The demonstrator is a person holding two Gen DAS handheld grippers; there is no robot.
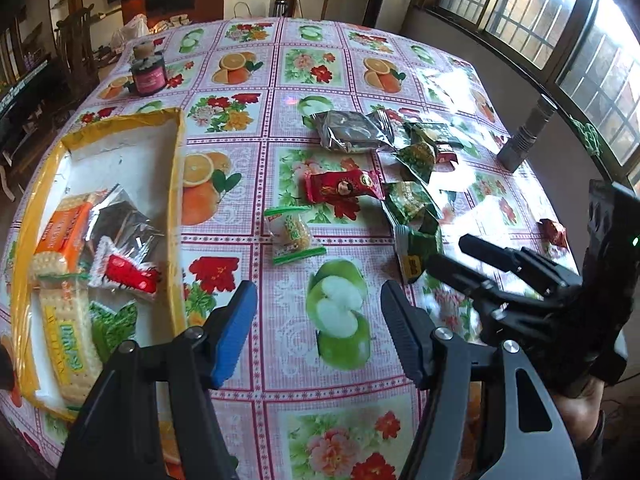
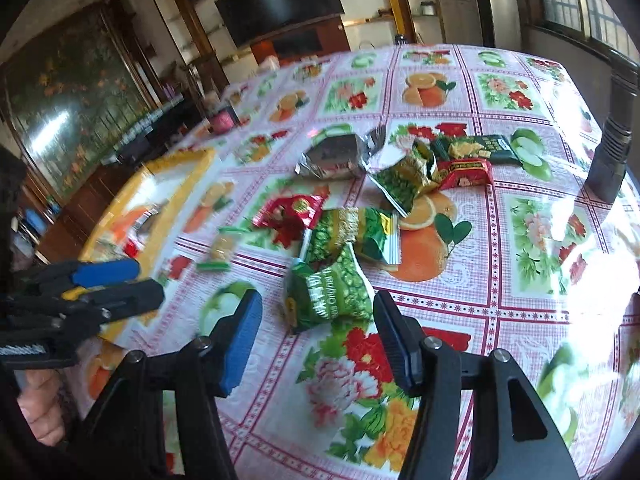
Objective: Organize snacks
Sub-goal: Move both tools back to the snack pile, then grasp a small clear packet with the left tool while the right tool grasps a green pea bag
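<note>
Left wrist view: the left gripper (image 1: 318, 330) tilts down over the surface (image 1: 280, 408), a glossy fruit-and-flower oilcloth. Its fingers (image 1: 236, 332) stand apart with nothing between them. Left of the fingers a yellow-rimmed white tray (image 1: 176, 184) holds cracker packs and crinkly wrappers. Ahead of the fingertips lies a small clear cracker packet (image 1: 292, 234); beyond it, red, green and silver snack packets are scattered.

Right wrist view: the right gripper (image 2: 318, 330) also slants down, fingers (image 2: 240, 340) open and empty. A puffy green snack packet (image 2: 328, 296) lies just ahead, between the fingertips, untouched.
</note>
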